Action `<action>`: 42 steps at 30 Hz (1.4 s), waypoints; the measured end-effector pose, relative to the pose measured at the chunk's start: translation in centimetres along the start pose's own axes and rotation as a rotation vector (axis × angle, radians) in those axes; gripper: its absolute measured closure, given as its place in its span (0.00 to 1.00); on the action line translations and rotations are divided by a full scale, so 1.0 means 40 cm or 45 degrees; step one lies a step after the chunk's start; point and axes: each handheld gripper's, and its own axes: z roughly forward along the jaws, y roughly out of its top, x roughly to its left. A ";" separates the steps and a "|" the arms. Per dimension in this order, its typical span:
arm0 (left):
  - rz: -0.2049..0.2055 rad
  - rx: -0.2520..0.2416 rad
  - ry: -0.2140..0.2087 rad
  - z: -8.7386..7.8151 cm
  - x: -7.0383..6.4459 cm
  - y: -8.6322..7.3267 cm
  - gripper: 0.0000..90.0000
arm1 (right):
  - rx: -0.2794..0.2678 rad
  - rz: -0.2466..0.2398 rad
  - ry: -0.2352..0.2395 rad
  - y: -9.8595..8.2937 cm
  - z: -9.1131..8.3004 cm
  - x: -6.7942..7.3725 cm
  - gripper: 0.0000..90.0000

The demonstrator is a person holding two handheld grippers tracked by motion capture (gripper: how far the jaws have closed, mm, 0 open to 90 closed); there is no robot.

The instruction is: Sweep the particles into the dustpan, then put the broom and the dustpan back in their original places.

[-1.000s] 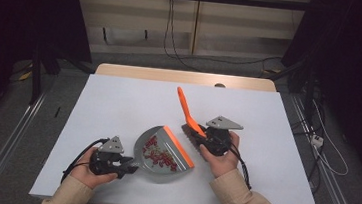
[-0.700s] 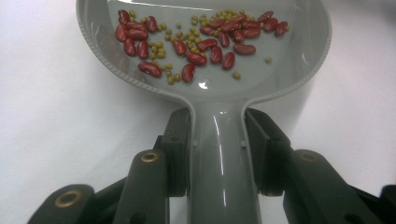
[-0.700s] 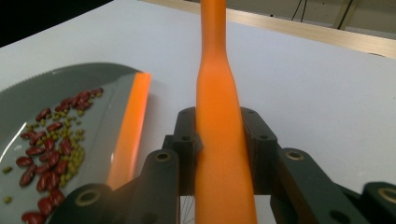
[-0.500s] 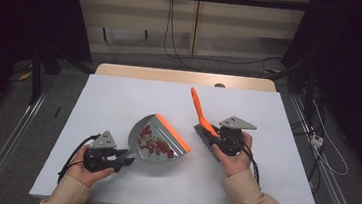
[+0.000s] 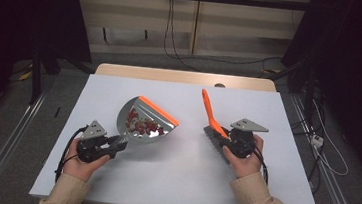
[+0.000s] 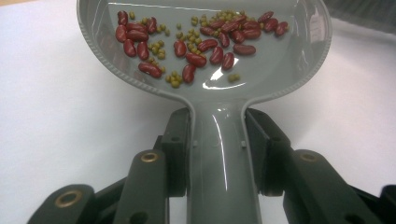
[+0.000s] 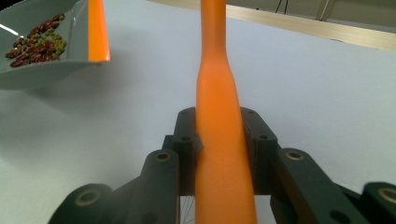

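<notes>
A grey dustpan (image 5: 142, 124) with an orange front lip (image 5: 158, 111) holds red kidney beans (image 6: 196, 46) and small green beans. My left gripper (image 5: 118, 144) is shut on the dustpan's handle (image 6: 219, 154) at the table's front left. The pan (image 7: 37, 70) hangs a little above the table, with its shadow under it. At the right, my right gripper (image 5: 223, 139) is shut on an orange brush (image 5: 209, 110). The brush's handle (image 7: 217, 93) points up and away, and its dark bristles (image 5: 214, 138) are near the table.
The white table (image 5: 176, 187) has a wooden strip (image 5: 186, 77) along its far edge. Open tabletop lies between the pan and the brush and along the front. Cables (image 5: 315, 145) and metal rails run on the floor at both sides.
My left gripper has carried the dustpan with its beans to the left and farther away. My right gripper has moved the brush to the right, so the two now stand apart.
</notes>
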 end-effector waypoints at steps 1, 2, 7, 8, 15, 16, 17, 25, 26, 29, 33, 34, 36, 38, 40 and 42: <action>-0.014 -0.003 0.017 0.001 0.002 0.000 0.70 | 0.000 0.001 -0.003 -0.001 -0.001 -0.002 0.79; -0.018 -0.004 0.025 0.001 0.006 0.001 0.70 | 0.002 0.003 -0.010 -0.003 -0.003 -0.003 0.79; -0.061 -0.015 0.076 0.012 0.014 0.003 0.70 | 0.003 0.007 -0.011 -0.008 -0.007 -0.004 0.79; -0.056 -0.003 0.088 0.014 0.016 0.004 0.70 | 0.000 0.010 -0.010 -0.007 -0.008 -0.004 0.79; -0.105 0.000 0.147 0.025 0.028 0.003 0.70 | -0.005 0.015 -0.005 -0.010 -0.015 -0.009 0.79; -0.106 0.003 0.153 0.025 0.029 0.003 0.70 | -0.005 0.014 -0.008 -0.011 -0.016 -0.009 0.79; -0.115 0.000 0.159 0.026 0.030 0.002 0.70 | -0.007 0.017 -0.007 -0.011 -0.017 -0.011 0.79; -0.146 0.026 0.198 0.035 0.034 -0.002 0.70 | -0.005 0.025 0.004 -0.013 -0.017 -0.013 0.79; -0.150 0.034 0.202 0.035 0.034 -0.003 0.70 | -0.006 0.024 0.005 -0.013 -0.017 -0.012 0.79; -0.168 0.051 0.233 0.038 0.037 -0.006 0.70 | -0.008 0.024 0.005 -0.015 -0.017 -0.010 0.79; -0.194 0.074 0.272 0.044 0.045 -0.013 0.70 | -0.009 0.030 0.005 -0.018 -0.021 -0.011 0.79; -0.209 0.074 0.280 0.045 0.048 -0.015 0.70 | -0.011 0.032 0.005 -0.018 -0.021 -0.011 0.79; -0.214 0.085 0.297 0.048 0.052 -0.018 0.70 | -0.012 0.035 0.005 -0.018 -0.022 -0.012 0.79; -0.227 0.093 0.306 0.049 0.056 -0.021 0.70 | -0.010 0.035 0.005 -0.019 -0.020 -0.012 0.79; -0.238 0.102 0.324 0.050 0.061 -0.025 0.70 | -0.009 0.036 0.008 -0.019 -0.019 -0.010 0.79; -0.248 0.107 0.332 0.050 0.065 -0.027 0.70 | -0.011 0.035 0.014 -0.019 -0.018 -0.009 0.79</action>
